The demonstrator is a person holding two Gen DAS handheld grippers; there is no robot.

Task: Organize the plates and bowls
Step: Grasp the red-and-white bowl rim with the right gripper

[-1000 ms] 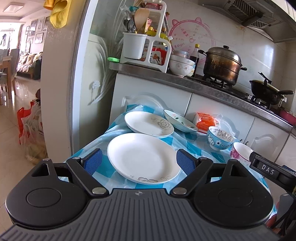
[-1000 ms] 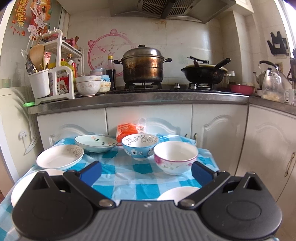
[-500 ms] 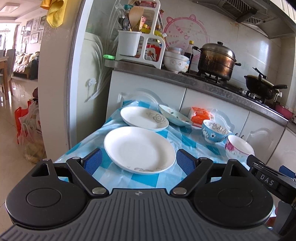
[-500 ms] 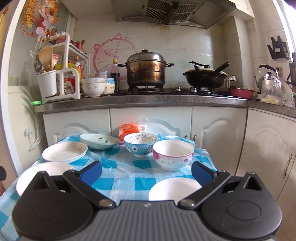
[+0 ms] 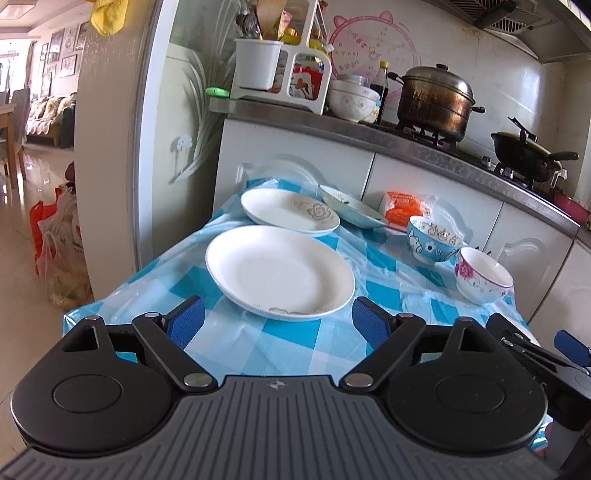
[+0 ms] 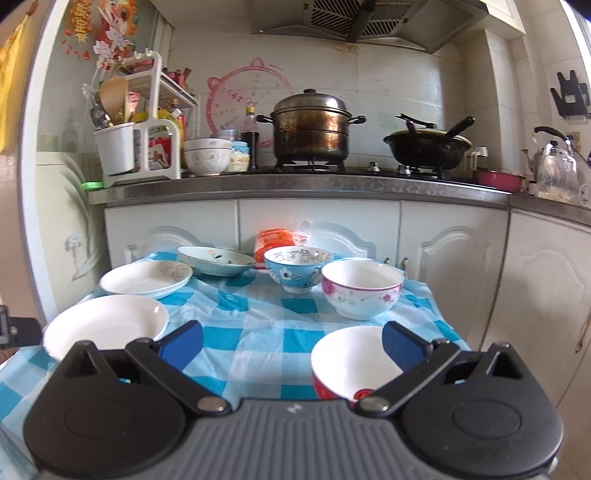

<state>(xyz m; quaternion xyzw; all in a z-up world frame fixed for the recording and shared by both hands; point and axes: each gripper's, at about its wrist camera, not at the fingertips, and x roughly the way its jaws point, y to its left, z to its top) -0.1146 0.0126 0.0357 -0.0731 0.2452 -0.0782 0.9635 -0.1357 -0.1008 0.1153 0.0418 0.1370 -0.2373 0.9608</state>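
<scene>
While both tongs gape wide and empty, left tongs [image 5: 277,320] face big plate [image 5: 279,272], right tongs [image 6: 291,341] near red bowl [image 6: 351,360]

White cabinets [image 6: 317,225], steel counter [image 6: 295,184], tiled wall [image 6: 399,85], range hood [image 6: 354,18]

Two matching handheld grippers, black and grey with blue pads.

The left gripper [image 5: 277,319] and right gripper [image 6: 291,341] each have a ribbed grey body bearing a small star-like mark, two round black housings with a recessed disc, black linkage arms with triangular cutouts pinned by silver screws, and blue fingertips [image 6: 400,341] at the ends.
</scene>
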